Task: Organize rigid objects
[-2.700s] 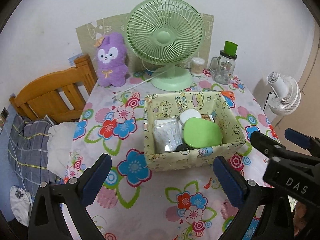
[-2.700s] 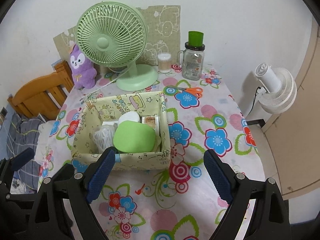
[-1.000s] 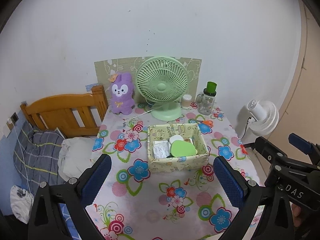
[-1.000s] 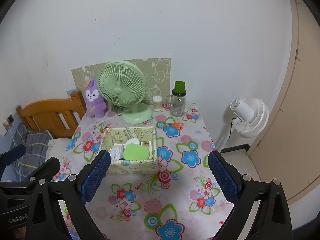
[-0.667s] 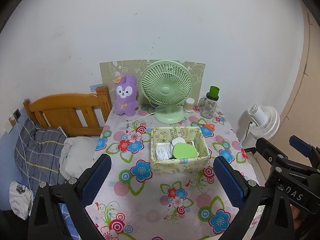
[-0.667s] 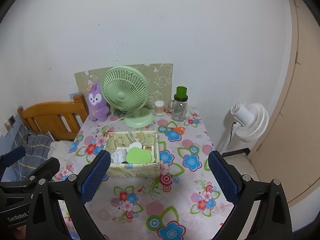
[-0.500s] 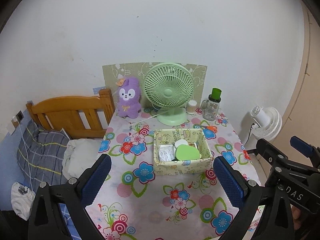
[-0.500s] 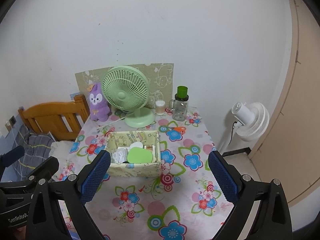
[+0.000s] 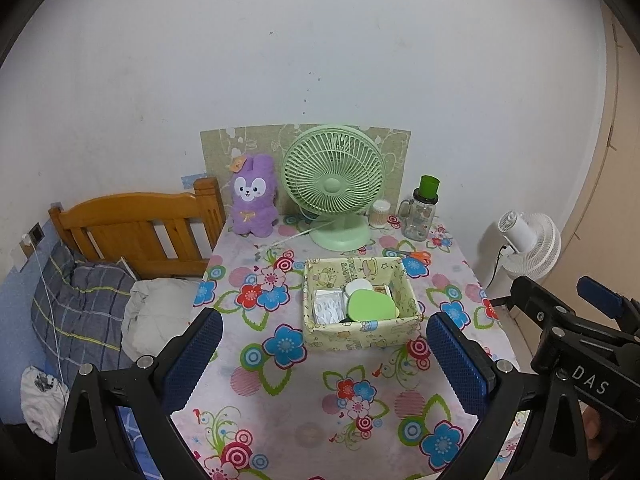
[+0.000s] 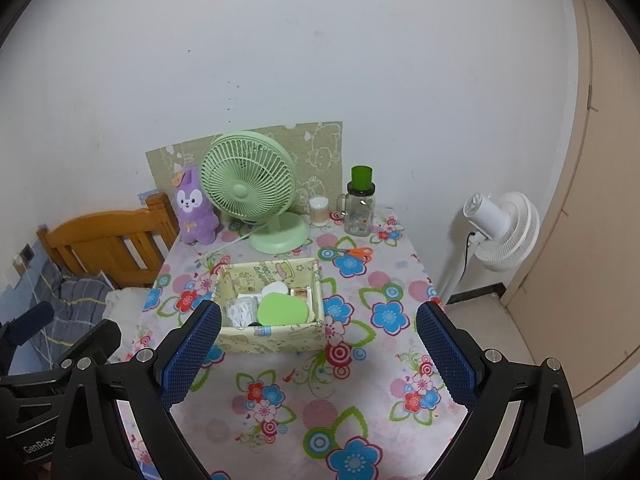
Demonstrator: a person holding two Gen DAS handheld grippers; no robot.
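Above the near edge of the table (image 9: 248,396), the left gripper (image 9: 326,354) hangs with jaws spread wide, holding and touching nothing; the right gripper (image 10: 318,354) beside it is likewise wide and empty. At the far left of the table stands one purple plush (image 9: 254,196), then one green fan (image 9: 334,186), one small white tub (image 9: 379,214), one jar (image 9: 420,214) with a green cap, and one pair of orange scissors (image 9: 416,255) lying flat, handles to the right. In the middle sits one box (image 9: 360,338), its long axis running away from the grippers, holding a green lid (image 9: 370,306), a white disc (image 9: 358,287), a clear packet (image 9: 329,307) and a small brown item (image 9: 382,290). One white fan (image 10: 500,236) stands on the floor to the right.
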